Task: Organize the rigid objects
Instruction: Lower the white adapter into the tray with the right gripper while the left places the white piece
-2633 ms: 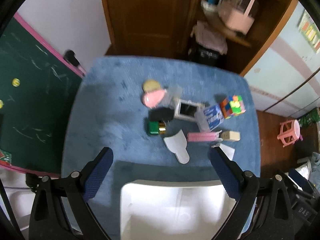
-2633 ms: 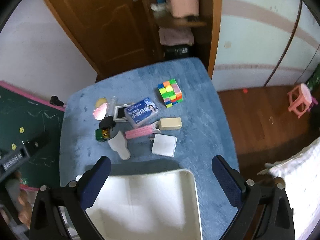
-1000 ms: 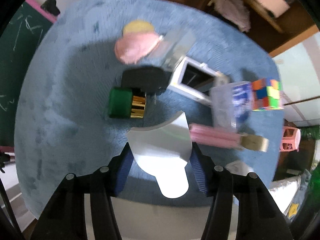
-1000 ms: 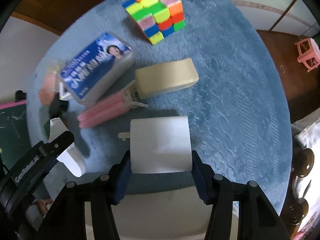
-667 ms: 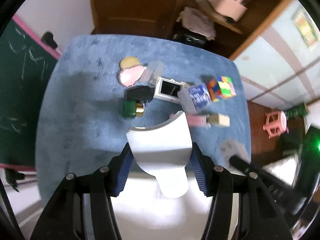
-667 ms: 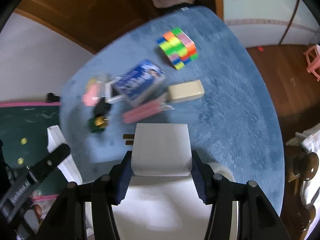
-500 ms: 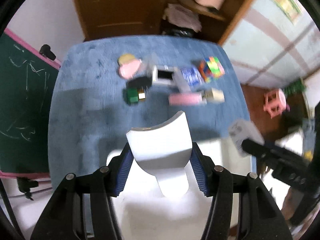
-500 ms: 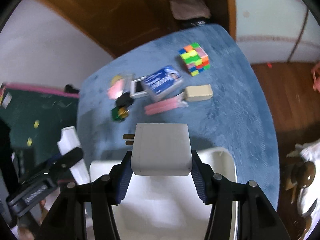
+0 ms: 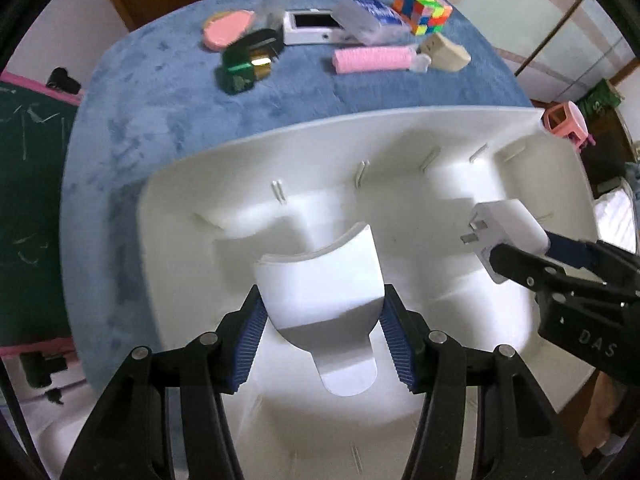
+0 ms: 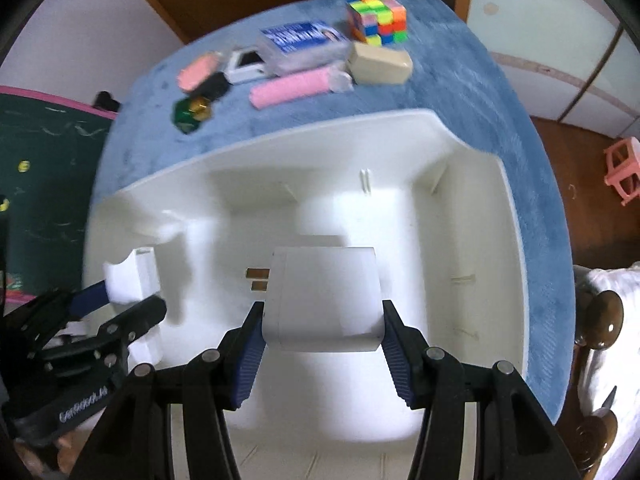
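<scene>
Left wrist view: left gripper [image 9: 320,334] jaws clamped a white curved plastic piece [image 9: 320,284] over the white bin [image 9: 192,184] — right gripper [image 10: 322,346] jaws gripped a white plug adapter [image 10: 324,300] above it, Rubik's cube [image 9: 422,8] back on the blue bench [image 9: 132,92].

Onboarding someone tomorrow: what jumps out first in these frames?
Both tools hang over the big white bin at the near edge of the blue table, each loaded: the left tool clamps a curved white plastic piece, the right tool a white plug adapter. Behind the bin a bright puzzle cube tops a row of small things.
</scene>
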Available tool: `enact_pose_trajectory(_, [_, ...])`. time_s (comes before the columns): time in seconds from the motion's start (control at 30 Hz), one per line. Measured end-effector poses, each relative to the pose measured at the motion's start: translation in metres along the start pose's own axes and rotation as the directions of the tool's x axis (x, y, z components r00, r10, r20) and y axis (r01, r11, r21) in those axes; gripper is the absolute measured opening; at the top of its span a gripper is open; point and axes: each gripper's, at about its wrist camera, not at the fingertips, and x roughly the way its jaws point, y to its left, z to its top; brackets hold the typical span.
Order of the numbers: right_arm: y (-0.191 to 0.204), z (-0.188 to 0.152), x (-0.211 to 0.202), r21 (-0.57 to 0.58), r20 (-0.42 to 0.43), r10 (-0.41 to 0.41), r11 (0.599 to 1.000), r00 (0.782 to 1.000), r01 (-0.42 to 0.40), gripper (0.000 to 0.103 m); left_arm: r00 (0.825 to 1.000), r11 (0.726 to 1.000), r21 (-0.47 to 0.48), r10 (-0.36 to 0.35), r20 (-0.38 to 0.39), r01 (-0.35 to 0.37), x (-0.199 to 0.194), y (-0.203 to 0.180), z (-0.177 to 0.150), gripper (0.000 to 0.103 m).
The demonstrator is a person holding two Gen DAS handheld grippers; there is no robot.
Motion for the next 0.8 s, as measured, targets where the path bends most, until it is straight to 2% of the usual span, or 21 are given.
enact_pose_trajectory(0.17, [-0.001,-0.002,0.021,-0.032,-0.018,-0.071,0.997,0.997,0.071,0.056,1.000,1.000,0.007,-0.002,-0.004,0.002,0.020,-0.002,0.000,0.060])
enact_pose_trajectory(0.27, [0.001,-0.004,0.021,-0.069,-0.023,-0.093,0.993,0.995,0.092,0.057,0.999,1.000,0.023,-0.018,-0.036,0.018,0.027,-0.005,-0.002,0.062])
enact_pose_trajectory(0.37, [0.001,-0.007,0.017,-0.086,-0.032,-0.103,0.991,0.994,0.100,0.059,0.999,0.998,0.042,-0.038,-0.038,0.040,0.024,-0.007,-0.004,0.073])
enact_pose_trajectory(0.4, [0.001,-0.008,0.013,-0.091,-0.032,-0.103,0.991,0.994,0.100,0.062,0.998,0.998,0.050,-0.044,-0.033,0.045,0.020,-0.009,-0.005,0.076])
enact_pose_trajectory(0.5, [0.002,-0.011,0.000,-0.103,-0.015,-0.100,0.990,0.995,0.098,0.064,0.999,0.997,0.064,-0.034,-0.017,0.035,0.006,-0.013,-0.004,0.086])
enact_pose_trajectory(0.8, [0.005,-0.007,-0.057,-0.109,0.065,-0.062,0.992,0.996,0.069,0.064,0.995,0.998,0.044,-0.053,0.079,0.050,-0.054,-0.004,-0.001,0.086])
